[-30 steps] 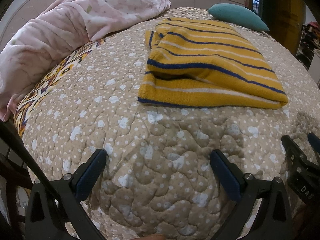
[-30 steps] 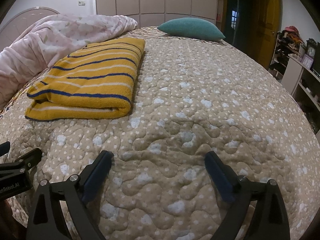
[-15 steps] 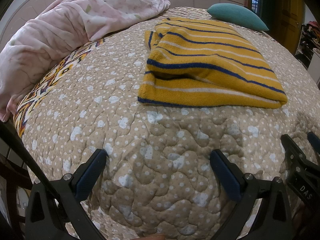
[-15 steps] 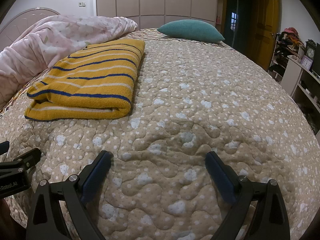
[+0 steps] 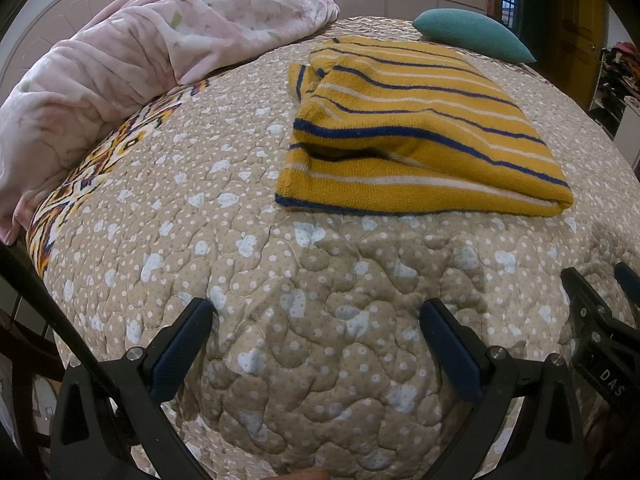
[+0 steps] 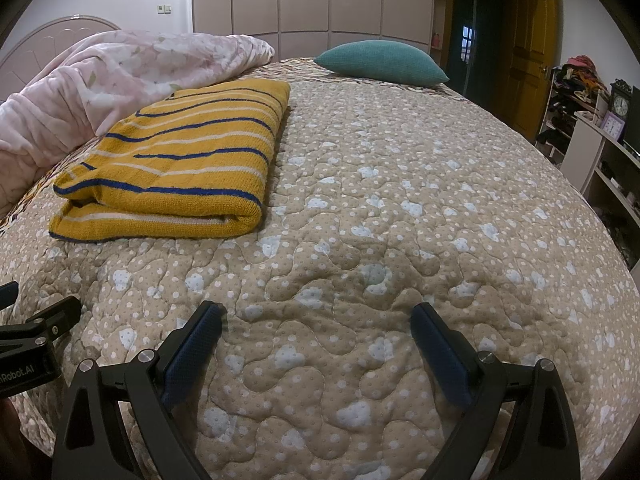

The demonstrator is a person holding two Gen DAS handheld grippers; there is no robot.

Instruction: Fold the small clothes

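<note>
We see the yellow striped sweater (image 5: 420,136) folded on the bed's quilted bedspread (image 5: 248,288), beside the pink blanket (image 5: 120,64). Left gripper (image 5: 316,344) fingers spread apart, empty, sweater well ahead and slightly right. Right gripper (image 6: 316,340) fingers likewise apart, empty, sweater ahead to the left. Teal pillow (image 6: 380,62) beyond.

A pink floral duvet (image 6: 120,76) is lying bunched along the left edge of the beige quilted bedspread (image 6: 400,208), and a teal cushion (image 6: 380,62) is resting at its far edge
</note>
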